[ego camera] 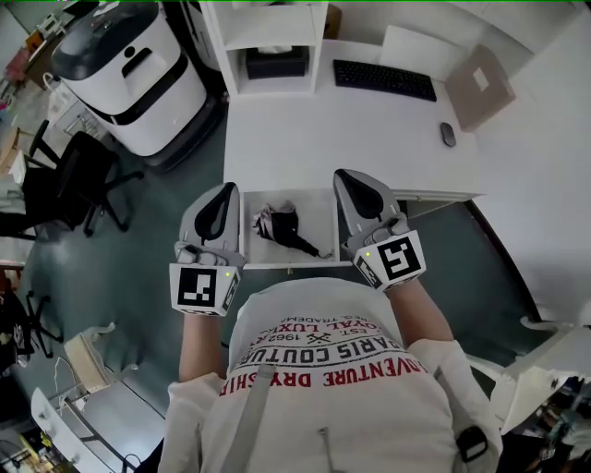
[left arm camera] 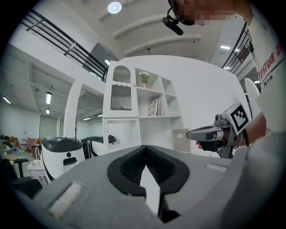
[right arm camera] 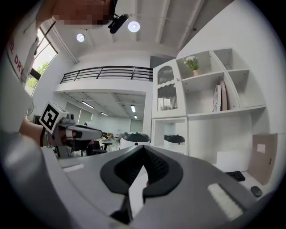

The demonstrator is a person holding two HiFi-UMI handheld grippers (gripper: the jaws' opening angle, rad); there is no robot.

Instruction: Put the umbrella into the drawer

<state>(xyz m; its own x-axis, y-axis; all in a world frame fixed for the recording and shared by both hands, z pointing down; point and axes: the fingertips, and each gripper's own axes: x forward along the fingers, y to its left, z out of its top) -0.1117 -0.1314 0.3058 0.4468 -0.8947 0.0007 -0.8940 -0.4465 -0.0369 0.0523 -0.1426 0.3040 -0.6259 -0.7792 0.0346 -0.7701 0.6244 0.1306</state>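
A folded dark umbrella (ego camera: 282,226) lies inside the open white drawer (ego camera: 319,211) under the desk edge. My left gripper (ego camera: 224,192) hovers over the drawer's left side, held level, jaws shut and empty. Over the drawer's right side my right gripper (ego camera: 349,177) is also level, shut on nothing. Neither touches the umbrella. In the left gripper view my own jaws (left arm camera: 145,150) meet at the tip, and the right gripper (left arm camera: 192,133) shows off to the right. The right gripper view shows its shut jaws (right arm camera: 144,150) and the left gripper (right arm camera: 96,133) at the left.
The white desk (ego camera: 305,139) carries a keyboard (ego camera: 383,78), a mouse (ego camera: 448,134) and a brown board (ego camera: 480,85). A white shelf unit (ego camera: 268,28) holds a black box (ego camera: 275,63). A white machine (ego camera: 129,69) and black chair (ego camera: 74,180) stand at the left.
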